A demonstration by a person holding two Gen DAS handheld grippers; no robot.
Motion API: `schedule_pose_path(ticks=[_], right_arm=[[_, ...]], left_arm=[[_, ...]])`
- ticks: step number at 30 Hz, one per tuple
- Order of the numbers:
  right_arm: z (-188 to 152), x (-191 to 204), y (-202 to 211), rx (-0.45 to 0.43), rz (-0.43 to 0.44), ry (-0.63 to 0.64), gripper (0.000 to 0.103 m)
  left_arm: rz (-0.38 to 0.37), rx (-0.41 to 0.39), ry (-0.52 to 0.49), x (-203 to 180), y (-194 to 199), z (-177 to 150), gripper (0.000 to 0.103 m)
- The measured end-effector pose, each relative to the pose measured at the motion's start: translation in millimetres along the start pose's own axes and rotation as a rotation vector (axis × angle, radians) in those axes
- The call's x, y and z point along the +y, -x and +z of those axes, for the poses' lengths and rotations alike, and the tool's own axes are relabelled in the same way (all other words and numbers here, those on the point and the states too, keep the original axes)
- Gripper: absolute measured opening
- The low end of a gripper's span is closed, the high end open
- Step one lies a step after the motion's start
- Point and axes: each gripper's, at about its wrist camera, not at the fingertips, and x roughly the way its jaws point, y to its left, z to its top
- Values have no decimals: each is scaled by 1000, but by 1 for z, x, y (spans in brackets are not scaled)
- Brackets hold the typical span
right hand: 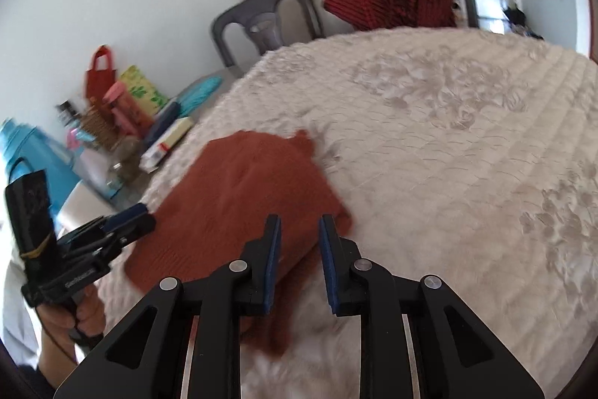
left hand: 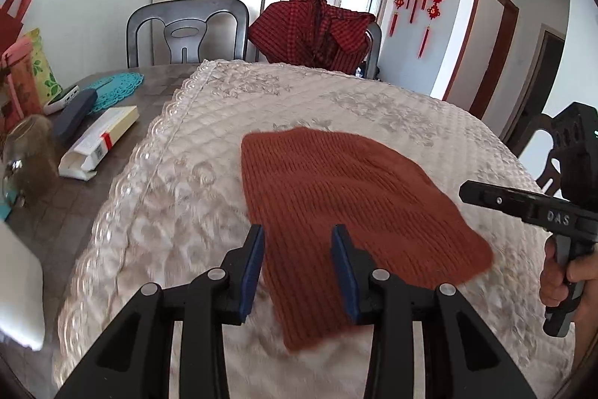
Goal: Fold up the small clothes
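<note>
You are working over a rust-orange knit garment (left hand: 351, 212) lying on the cream quilted table cover (left hand: 209, 152), toward the near side of the table and a little left of its middle. It is lying flat in one loose piece, ribbed, with a straight far edge and a rounded right side; it could be a beanie or small knit, but you cannot be sure which. In the right wrist view the cloth (right hand: 239, 212) is looking slightly rumpled, one far corner poking up. Judging by this, the fold is either just begun or not yet started: no crisp crease is showing, and the neatening and final folds are probably left.

Your left gripper (left hand: 297, 264) is hovering over the garment's near left edge, jaws parted, nothing between the blue pads (left hand: 252, 268). Your right gripper (right hand: 299, 260) is poised above the near right part, jaws likewise apart and empty.

Off to the far left, clutter is sitting on the bare table: a white carton (left hand: 99, 143), a teal doily (left hand: 114, 88), a glass jar (left hand: 28, 159). A red plaid garment (left hand: 314, 28) is draped on a far chair.
</note>
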Motion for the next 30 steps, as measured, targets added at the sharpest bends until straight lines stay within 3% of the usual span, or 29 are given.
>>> schedule_pose_path(ticks=[5,7,12,18,21,24,30], right_arm=[[-35,41,13,44,18,148,20],[-45,44,3,74,-32,190,16],[-44,28,-4,70,-22,138,16],[-55,36,20,46,-44,169,17],[-66,38,33,44,-72,182,21],[-78,36,43,48,-104,192,43],[-94,36,49,68,-143,213,45]], left_arm=[[-4,26,-13,-15,10,-26,39],[28,56,-26,-17,0,-30,39],[29,68,-6,-15,-2,-29,39],[58,60,12,-18,17,-37,40],[73,56,19,-20,26,-44,50],[101,55,4,-23,33,-51,55],[131,84,-23,-24,34,-62,60]])
